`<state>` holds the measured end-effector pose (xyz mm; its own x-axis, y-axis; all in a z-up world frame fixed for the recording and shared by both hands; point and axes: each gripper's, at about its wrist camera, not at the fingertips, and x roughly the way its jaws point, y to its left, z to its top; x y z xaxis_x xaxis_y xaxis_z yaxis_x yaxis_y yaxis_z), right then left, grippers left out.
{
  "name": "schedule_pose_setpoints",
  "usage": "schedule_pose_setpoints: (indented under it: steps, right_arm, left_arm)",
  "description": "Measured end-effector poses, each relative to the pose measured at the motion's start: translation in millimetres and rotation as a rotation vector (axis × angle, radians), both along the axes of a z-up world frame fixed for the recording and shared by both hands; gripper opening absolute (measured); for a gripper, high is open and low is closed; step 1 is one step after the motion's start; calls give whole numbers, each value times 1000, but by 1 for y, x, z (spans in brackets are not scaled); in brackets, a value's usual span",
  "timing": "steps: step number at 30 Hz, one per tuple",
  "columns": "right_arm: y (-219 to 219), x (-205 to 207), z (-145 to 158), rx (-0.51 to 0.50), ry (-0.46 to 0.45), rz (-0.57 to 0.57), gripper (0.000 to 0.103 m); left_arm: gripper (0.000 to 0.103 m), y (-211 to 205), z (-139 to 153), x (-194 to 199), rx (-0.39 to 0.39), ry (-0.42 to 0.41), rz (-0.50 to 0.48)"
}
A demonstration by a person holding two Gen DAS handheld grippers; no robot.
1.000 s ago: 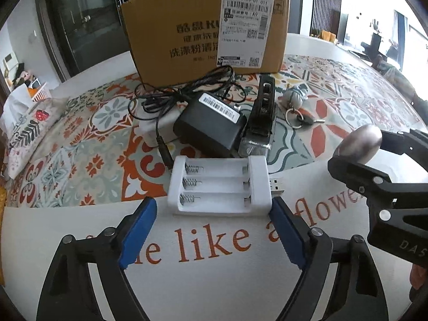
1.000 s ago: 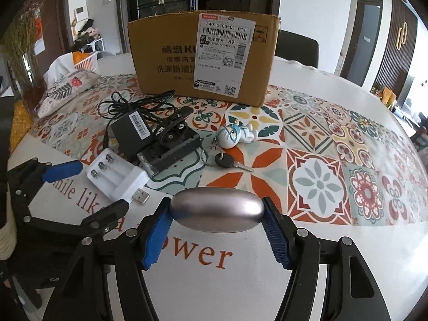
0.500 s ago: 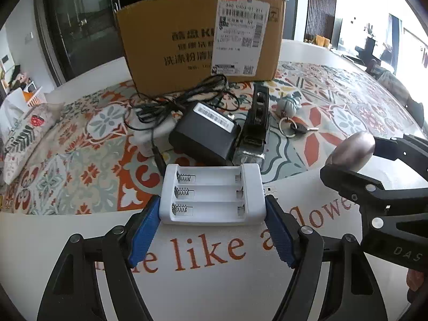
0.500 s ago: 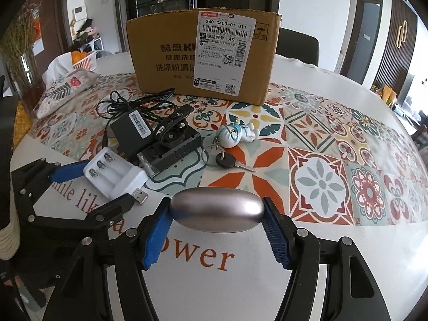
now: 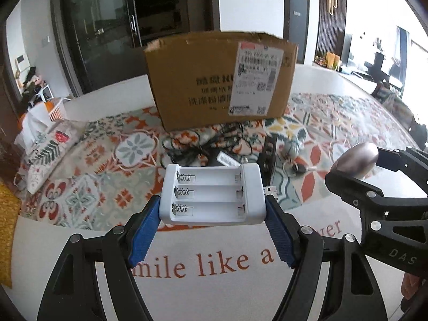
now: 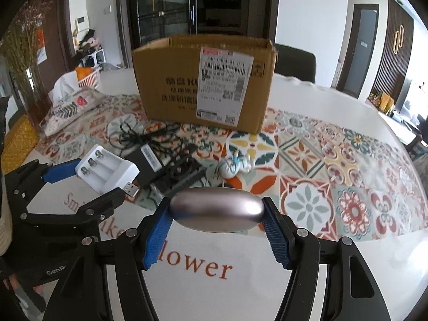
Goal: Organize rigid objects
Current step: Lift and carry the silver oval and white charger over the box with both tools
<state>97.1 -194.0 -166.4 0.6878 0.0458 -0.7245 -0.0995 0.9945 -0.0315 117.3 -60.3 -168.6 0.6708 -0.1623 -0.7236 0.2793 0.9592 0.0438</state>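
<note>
My left gripper [image 5: 212,214] is shut on a white battery charger [image 5: 211,194] with three empty slots and holds it above the table; it also shows in the right wrist view [image 6: 107,169]. My right gripper [image 6: 216,215] is shut on a smooth silver oval object [image 6: 216,210], also lifted, seen at the right of the left wrist view [image 5: 355,160]. An open cardboard box [image 6: 203,85] with a shipping label stands behind the pile. On the cloth lie a black power adapter [image 6: 145,159] with tangled cable, a black stapler-like tool [image 6: 182,178] and a keychain figure [image 6: 234,165].
A patterned tablecloth [image 6: 321,174] covers the white table [image 6: 240,281], whose near edge bears red lettering. A printed pouch [image 6: 71,108] and a white basket [image 6: 88,79] sit at the far left. A dark chair [image 6: 294,64] stands behind the box.
My left gripper closed on the white battery charger and lifted it off the table toward the box. My right gripper rose with the silver oval object.
</note>
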Motion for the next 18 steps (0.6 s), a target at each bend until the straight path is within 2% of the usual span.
schedule_pose_setpoints:
  steps: [18]
  right_arm:
    - [5, 17, 82, -7, -160, -27, 66]
  left_arm:
    - [75, 9, 86, 25, -16, -115, 30]
